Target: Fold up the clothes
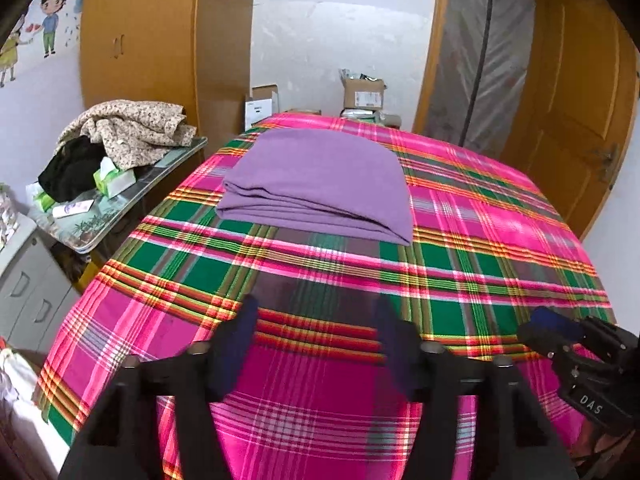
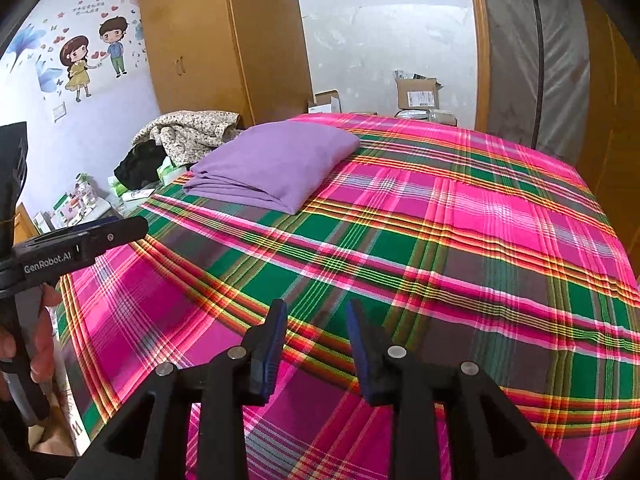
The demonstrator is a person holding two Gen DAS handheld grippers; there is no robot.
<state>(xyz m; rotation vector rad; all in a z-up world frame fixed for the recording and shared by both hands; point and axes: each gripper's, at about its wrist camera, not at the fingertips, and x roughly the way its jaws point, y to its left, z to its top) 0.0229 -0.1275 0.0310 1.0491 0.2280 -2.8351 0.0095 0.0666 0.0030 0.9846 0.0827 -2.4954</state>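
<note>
A folded purple cloth lies in a flat stack on the far left part of the plaid bed cover; in the right wrist view the purple cloth sits toward the upper left. My left gripper hovers over the near edge of the bed, open wide with nothing between its fingers, well short of the cloth. My right gripper is open too, empty, above the cover. The right gripper's tip shows at the right of the left wrist view, and the left gripper shows at the left of the right wrist view.
A side table left of the bed holds a heap of patterned and black clothes, tissue packs and a tube. Wooden wardrobe stands behind it. Cardboard boxes sit past the bed's far end. A wooden door is at the right.
</note>
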